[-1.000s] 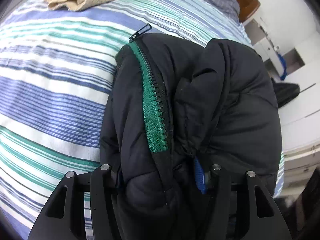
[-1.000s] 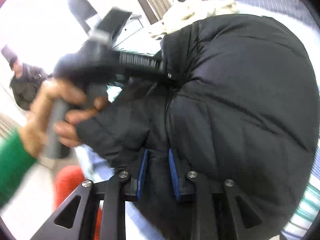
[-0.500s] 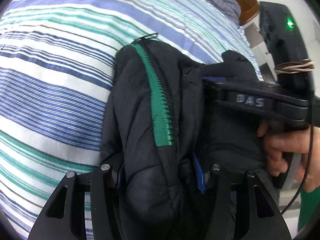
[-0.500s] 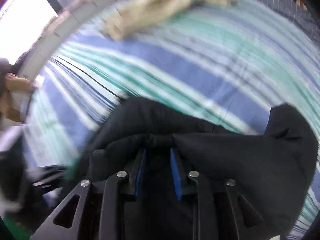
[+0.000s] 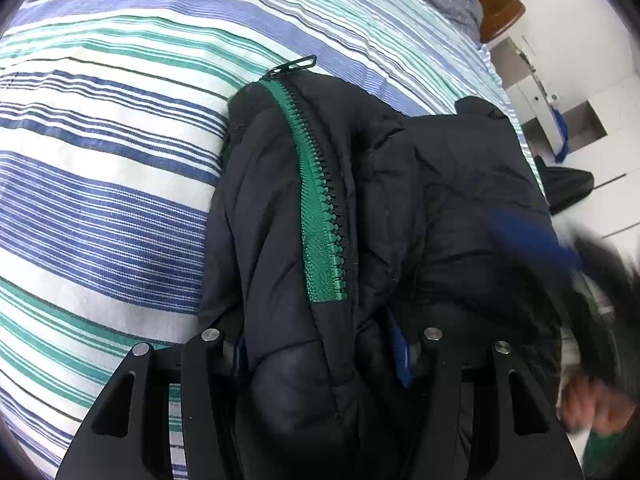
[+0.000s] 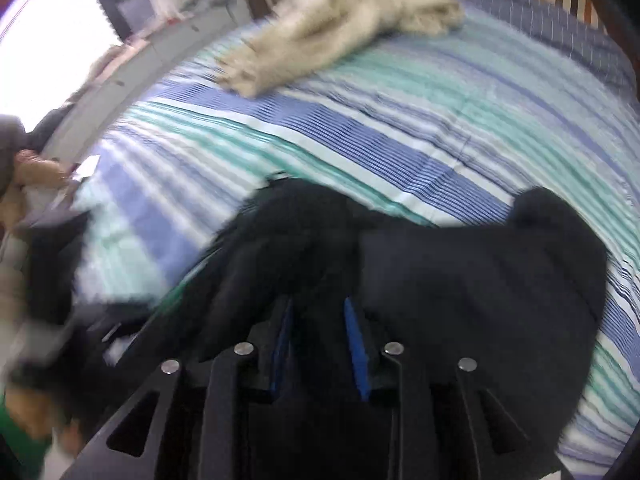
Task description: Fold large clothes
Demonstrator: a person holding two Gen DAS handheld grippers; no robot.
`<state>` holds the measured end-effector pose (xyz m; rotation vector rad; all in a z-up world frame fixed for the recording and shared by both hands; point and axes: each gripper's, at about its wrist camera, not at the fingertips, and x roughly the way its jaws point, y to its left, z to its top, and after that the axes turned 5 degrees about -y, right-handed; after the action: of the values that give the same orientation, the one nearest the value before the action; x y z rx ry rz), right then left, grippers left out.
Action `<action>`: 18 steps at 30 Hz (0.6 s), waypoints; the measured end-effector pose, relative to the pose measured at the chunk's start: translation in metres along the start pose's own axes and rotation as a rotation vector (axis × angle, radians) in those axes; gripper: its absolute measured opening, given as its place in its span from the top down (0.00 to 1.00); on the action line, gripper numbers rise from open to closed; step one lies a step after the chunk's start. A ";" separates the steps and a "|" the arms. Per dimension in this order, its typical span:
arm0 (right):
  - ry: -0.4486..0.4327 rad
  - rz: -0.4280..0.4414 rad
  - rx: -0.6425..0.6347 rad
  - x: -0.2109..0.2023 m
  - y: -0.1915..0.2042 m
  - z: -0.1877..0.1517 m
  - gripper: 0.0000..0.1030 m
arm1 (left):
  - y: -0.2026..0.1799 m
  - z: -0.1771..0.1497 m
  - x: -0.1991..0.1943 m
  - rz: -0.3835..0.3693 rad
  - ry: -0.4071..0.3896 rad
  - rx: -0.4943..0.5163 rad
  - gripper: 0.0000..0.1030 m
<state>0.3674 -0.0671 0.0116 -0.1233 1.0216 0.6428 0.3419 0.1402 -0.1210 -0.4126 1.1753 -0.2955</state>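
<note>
A black puffer jacket with a green zipper lies bunched on the striped bed. My left gripper is shut on a thick fold of the jacket near the zipper's lower end. In the right wrist view the jacket spreads out ahead, and my right gripper is shut on a fold of it; the blue pads pinch dark fabric. The right gripper shows as a blue blur at the right edge of the left wrist view.
The bed has a blue, teal and white striped cover. A beige fleece garment lies at the far side of the bed. A wooden headboard and white furniture stand beyond the bed's right edge.
The right gripper has swung away from in front of the left camera toward the lower right, still holding the jacket. The jacket's right side is now uncovered. The left gripper has held still.
</note>
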 end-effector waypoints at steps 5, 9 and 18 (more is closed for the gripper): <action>-0.105 0.185 -0.107 -0.070 0.059 -0.094 0.74 | -0.001 -0.001 0.004 -0.007 -0.006 0.001 0.45; -0.087 0.029 -0.063 -0.027 0.062 -0.138 0.76 | -0.008 -0.007 0.005 0.010 -0.007 0.015 0.44; -0.135 0.090 0.030 -0.062 0.045 -0.135 0.77 | -0.018 -0.005 0.007 0.052 -0.010 0.031 0.44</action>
<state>0.2186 -0.1096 -0.0003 -0.0078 0.9095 0.7080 0.3396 0.1204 -0.1205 -0.3558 1.1681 -0.2656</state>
